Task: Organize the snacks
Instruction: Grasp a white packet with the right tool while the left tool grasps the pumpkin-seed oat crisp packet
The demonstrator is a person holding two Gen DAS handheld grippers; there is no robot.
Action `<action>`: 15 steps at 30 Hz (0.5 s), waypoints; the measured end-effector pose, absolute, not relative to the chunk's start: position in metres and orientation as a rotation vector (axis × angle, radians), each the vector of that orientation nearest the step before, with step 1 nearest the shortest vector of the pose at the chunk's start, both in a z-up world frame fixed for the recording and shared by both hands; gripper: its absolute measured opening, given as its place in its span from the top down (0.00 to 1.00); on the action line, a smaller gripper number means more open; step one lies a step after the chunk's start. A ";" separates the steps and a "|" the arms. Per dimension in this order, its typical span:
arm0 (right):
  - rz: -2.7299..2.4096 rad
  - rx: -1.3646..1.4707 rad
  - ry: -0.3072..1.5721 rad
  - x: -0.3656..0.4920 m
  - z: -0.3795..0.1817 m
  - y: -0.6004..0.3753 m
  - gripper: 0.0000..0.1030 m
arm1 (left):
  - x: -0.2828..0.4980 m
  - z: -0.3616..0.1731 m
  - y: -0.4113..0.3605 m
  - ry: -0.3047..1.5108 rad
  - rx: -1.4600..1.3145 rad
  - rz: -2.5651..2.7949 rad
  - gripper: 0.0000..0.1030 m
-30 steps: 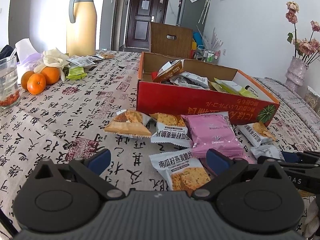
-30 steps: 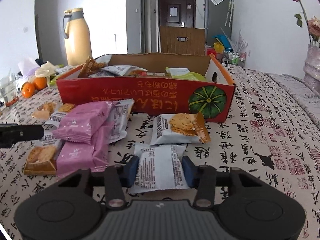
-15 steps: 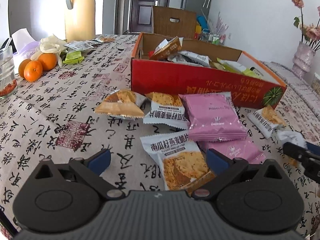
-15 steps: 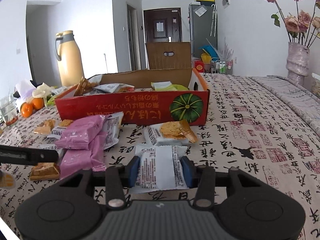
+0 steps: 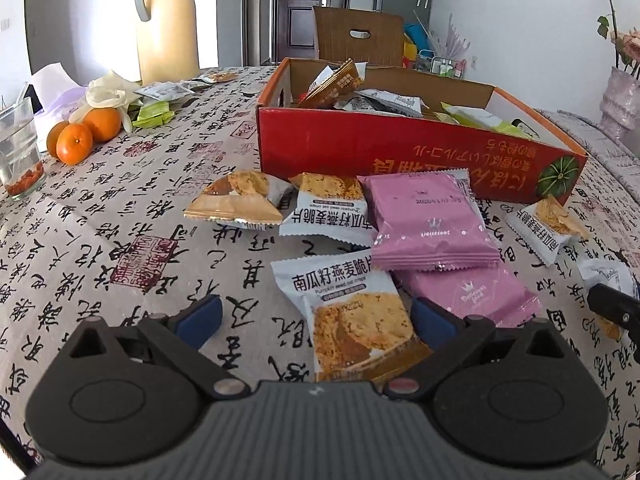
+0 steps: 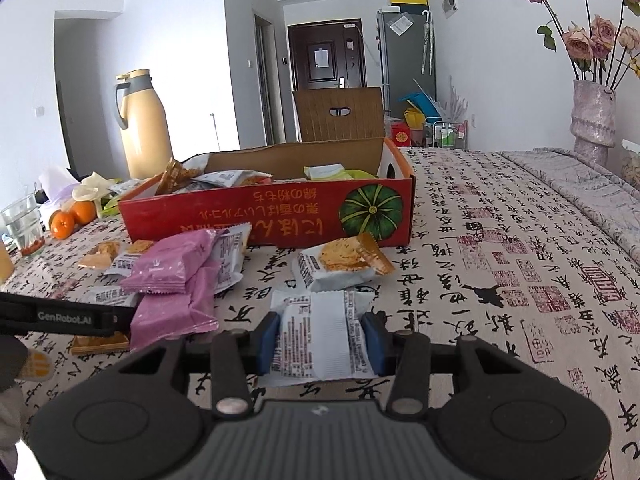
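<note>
The job is perhaps half done, as I judge it. The red box [image 6: 264, 216] already holds a pile of packets, most of them at its left end, with green ones to the right. But many snacks lie loose on the tablecloth [image 6: 500, 280] in front of it: two pink packs [image 5: 430, 220], one lying partly on the other, an oat-crisp pack [image 5: 352, 312] near me, two more crisp packs [image 5: 328, 208] close to the box wall, and one [image 6: 340, 264] below the pumpkin picture. A few small packets [image 5: 160, 92] also lie far away at 11 o'clock, near the oranges [image 5: 84, 132] and the flask [image 5: 166, 20]. All these must go in, I think.

My right gripper [image 6: 322, 338] is closed on a white packet [image 6: 316, 332]; both blue pads press its sides, and it is seen back side up. The box is at 12 o'clock from it, a little left.

My left gripper [image 5: 316, 318] has its jaws wide apart and holds nothing. The oat-crisp pack lies between the pads, nearer the right one, and I cannot tell if this pad touches it. The pink packs are at 1 o'clock.
</note>
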State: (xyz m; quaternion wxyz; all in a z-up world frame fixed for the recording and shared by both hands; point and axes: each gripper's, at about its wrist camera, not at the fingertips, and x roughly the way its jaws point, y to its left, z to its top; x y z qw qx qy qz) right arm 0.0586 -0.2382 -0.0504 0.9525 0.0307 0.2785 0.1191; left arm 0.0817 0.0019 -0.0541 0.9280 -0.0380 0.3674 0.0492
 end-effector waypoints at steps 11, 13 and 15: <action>0.243 0.072 0.561 0.052 -0.049 -0.239 0.58 | 0.067 -0.052 0.002 0.713 -0.038 0.096 0.34; 0.244 0.071 0.560 0.051 -0.049 -0.238 0.58 | 0.065 -0.052 0.003 0.706 -0.036 0.091 0.43; 0.246 0.070 0.559 0.049 -0.049 -0.237 0.58 | 0.063 -0.051 0.004 0.698 -0.033 0.081 0.52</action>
